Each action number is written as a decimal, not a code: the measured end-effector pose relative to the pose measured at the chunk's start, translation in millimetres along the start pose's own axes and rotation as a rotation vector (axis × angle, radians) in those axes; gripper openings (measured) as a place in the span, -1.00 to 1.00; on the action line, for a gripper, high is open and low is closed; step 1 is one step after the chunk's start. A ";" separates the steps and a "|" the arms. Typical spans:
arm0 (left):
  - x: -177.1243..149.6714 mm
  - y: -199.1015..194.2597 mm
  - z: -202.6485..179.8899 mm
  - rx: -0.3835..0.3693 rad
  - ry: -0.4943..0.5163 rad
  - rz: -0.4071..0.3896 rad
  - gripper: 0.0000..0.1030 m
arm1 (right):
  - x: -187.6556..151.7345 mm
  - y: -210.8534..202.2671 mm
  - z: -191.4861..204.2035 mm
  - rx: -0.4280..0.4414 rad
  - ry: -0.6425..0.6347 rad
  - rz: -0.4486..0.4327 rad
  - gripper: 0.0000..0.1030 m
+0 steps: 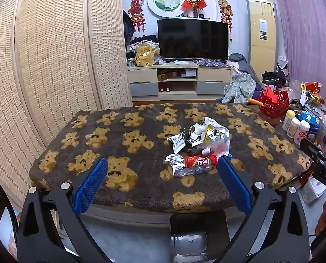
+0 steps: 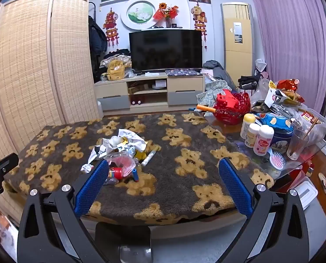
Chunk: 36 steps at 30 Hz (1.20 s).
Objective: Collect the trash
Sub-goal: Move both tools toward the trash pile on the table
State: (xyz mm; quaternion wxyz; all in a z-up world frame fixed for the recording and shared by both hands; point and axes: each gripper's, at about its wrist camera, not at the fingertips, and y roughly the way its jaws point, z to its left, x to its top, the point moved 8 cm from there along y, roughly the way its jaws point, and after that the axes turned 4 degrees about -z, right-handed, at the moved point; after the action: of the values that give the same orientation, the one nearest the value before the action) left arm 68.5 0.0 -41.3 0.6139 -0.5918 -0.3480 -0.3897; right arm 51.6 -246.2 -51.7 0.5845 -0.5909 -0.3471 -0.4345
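A pile of trash lies mid-table on a bear-print blanket [image 1: 141, 144]: crumpled white paper [image 1: 209, 129], silver wrappers [image 1: 176, 141], a red can [image 1: 200, 161] on its side, and a blister pack [image 1: 189, 171]. In the right wrist view the same pile [image 2: 121, 146] shows with the red can [image 2: 117, 172], a small blue tube [image 2: 135, 174] and a white marker [image 2: 149, 156]. My left gripper [image 1: 163, 166] is open and empty at the table's near edge, in front of the pile. My right gripper [image 2: 163, 168] is open and empty, to the right of the pile.
A black bin [image 1: 199, 234] stands on the floor below the table's near edge; it also shows in the right wrist view [image 2: 123, 241]. A red basket [image 2: 233, 107], bottles [image 2: 256, 137], snack bags, a glass [image 2: 296, 143] and a hairbrush [image 2: 277, 159] crowd the table's right side. A folding screen [image 1: 53, 54] stands left.
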 end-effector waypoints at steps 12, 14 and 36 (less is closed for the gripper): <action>0.2 -1.4 0.7 0.006 0.001 -0.001 0.84 | -0.4 0.0 -0.7 -0.001 0.002 0.000 0.95; -1.8 0.4 -3.1 0.006 0.002 0.000 0.84 | -0.4 0.1 -1.2 -0.002 0.002 0.001 0.95; -4.8 12.2 7.2 0.010 -0.007 0.014 0.84 | -8.5 7.9 1.1 0.023 0.013 0.031 0.95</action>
State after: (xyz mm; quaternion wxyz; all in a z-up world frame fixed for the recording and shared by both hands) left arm 77.5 7.4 -50.7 0.6183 -0.5927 -0.3479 -0.3814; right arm 55.7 -244.9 -62.5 0.6000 -0.5865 -0.3390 -0.4254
